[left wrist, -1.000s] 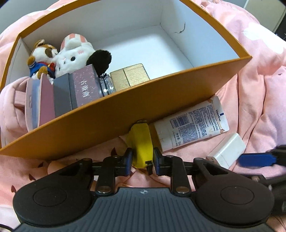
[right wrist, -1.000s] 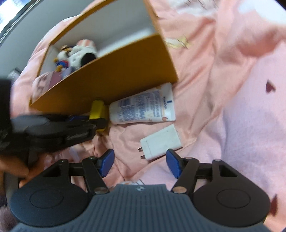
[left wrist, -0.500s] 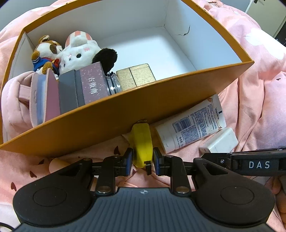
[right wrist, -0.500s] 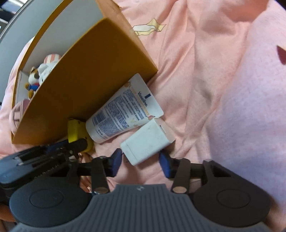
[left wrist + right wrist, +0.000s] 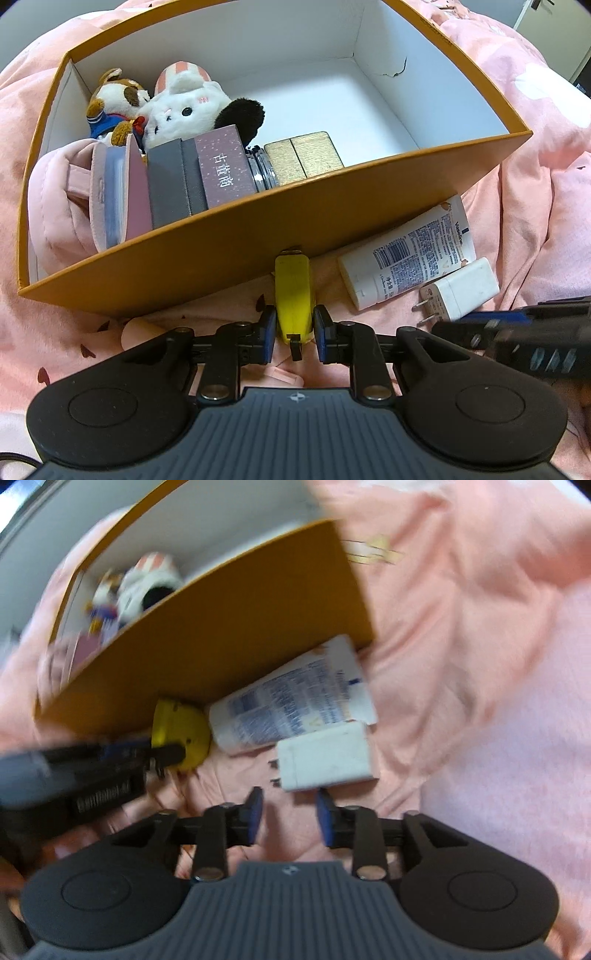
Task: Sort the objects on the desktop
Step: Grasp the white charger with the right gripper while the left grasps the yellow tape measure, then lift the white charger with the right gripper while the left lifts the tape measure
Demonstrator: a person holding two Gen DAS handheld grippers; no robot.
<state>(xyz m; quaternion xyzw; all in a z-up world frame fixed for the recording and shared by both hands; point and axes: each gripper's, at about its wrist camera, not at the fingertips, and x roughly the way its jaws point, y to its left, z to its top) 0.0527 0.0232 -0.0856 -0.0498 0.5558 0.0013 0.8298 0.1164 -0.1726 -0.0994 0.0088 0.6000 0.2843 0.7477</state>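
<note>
My left gripper (image 5: 294, 332) is shut on a small yellow object (image 5: 293, 291), and its jaws are still closing on it, right in front of the orange box (image 5: 240, 236). The same yellow object (image 5: 181, 734) shows in the blurred right wrist view, with the left gripper's fingers (image 5: 162, 755) on it. My right gripper (image 5: 290, 814) has its jaws closing with nothing between the pads. A white plug charger (image 5: 325, 757) lies just beyond its fingertips. Against the charger (image 5: 461, 288) lies a white lotion tube (image 5: 406, 258), leaning on the box wall.
The orange box (image 5: 221, 635) holds two plush toys (image 5: 177, 107), upright books (image 5: 207, 177), a pink pouch (image 5: 66, 199) and a gold case (image 5: 303, 157); its right half shows bare white floor. Everything rests on a rumpled pink blanket (image 5: 480, 664).
The right gripper's jaws have narrowed a lot; the charger was between the fingertips half a second ago and now lies just ahead of them. The left gripper keeps its hold on the yellow object.
</note>
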